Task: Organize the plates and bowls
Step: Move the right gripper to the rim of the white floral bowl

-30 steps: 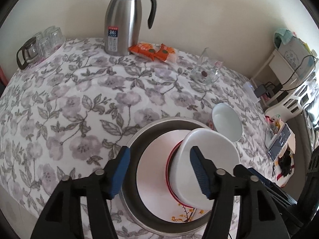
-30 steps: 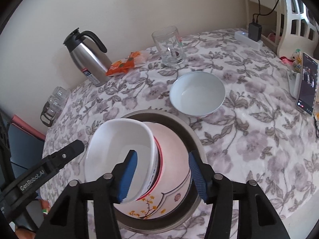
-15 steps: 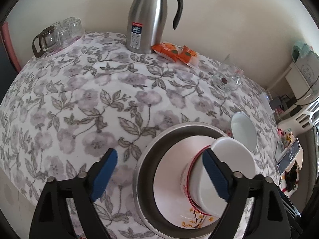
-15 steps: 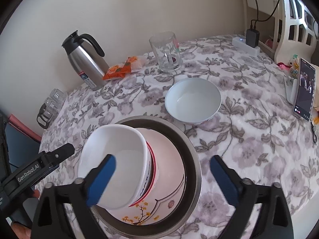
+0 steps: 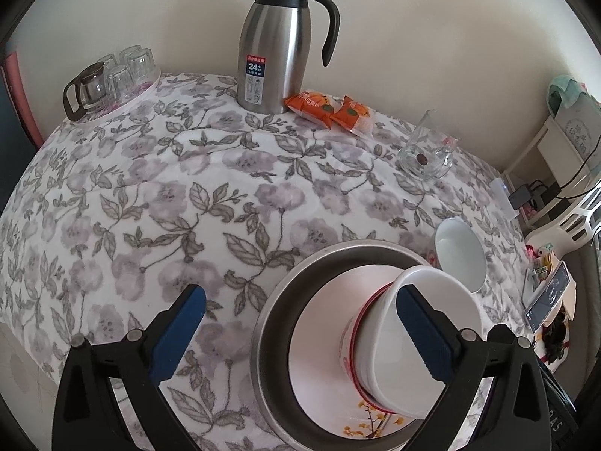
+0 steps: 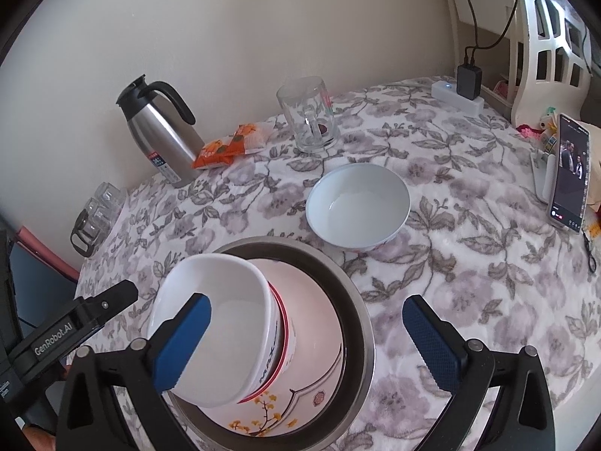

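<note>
Resting in 1 metal basin (image 6: 360, 300): 1 plate (image 6: 319, 338), 2 nested bowls (image 6: 225, 319)

Both wrist views steeply above stacked bowls (image 5: 420, 342)

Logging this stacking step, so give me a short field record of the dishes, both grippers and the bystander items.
stack: white bowl nested in a red-rimmed bowl, on a floral plate inside a metal basin
loose dish: white bowl on the cloth, beside the basin, apart from it
left gripper: jaws open, just widened, gripping nothing
right gripper: jaws open, just widened, gripping nothing
bystanders: steel thermos, orange snack packets, glass mug, phone
surface: floral tablecloth
</note>
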A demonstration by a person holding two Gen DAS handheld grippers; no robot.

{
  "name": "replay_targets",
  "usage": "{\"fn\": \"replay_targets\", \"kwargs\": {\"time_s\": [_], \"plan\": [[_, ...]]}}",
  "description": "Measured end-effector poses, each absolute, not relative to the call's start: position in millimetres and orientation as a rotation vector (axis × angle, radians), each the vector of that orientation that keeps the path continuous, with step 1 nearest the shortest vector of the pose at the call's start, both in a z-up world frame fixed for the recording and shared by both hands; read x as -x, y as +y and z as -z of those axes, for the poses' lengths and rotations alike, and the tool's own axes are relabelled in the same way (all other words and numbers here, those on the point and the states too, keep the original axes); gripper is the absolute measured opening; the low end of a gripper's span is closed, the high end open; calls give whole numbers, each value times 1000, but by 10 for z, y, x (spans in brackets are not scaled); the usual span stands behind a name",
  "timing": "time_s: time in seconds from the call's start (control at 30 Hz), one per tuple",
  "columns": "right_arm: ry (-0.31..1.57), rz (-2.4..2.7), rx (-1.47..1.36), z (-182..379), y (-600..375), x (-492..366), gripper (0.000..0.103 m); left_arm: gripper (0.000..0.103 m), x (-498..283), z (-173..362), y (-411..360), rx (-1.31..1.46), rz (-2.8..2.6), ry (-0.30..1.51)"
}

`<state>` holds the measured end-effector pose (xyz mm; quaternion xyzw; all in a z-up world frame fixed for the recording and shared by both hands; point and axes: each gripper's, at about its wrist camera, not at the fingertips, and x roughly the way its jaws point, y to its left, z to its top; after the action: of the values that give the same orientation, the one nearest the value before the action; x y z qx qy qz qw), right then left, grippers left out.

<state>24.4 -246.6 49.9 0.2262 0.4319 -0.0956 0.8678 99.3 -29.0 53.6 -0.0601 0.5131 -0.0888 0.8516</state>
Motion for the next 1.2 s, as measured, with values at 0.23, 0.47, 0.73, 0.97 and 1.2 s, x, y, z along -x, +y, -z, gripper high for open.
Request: {"fn": "replay_targets", "kwargs": {"time_s": [0.23,0.47,0.73,0.97,1.2], "plan": [[860,223,-467,-544,-2543,-241,103,101,-1038,-598,-318,156,208,1054],[858,225,-443,-565,-2626,-279,103,101,-1076,-698,-397,153,222,1009],[886,243,-433,-522,-2809,-340,103,101,-1132,-763,-592,108,273,1019],[901,274,-461,-443,-3019,-375,103,101,-1207,-750,-776,85,299,1081],[897,308,-512,-361,-3247,-429,103,101,-1390,-860,-1067,7,323,1108]]}}
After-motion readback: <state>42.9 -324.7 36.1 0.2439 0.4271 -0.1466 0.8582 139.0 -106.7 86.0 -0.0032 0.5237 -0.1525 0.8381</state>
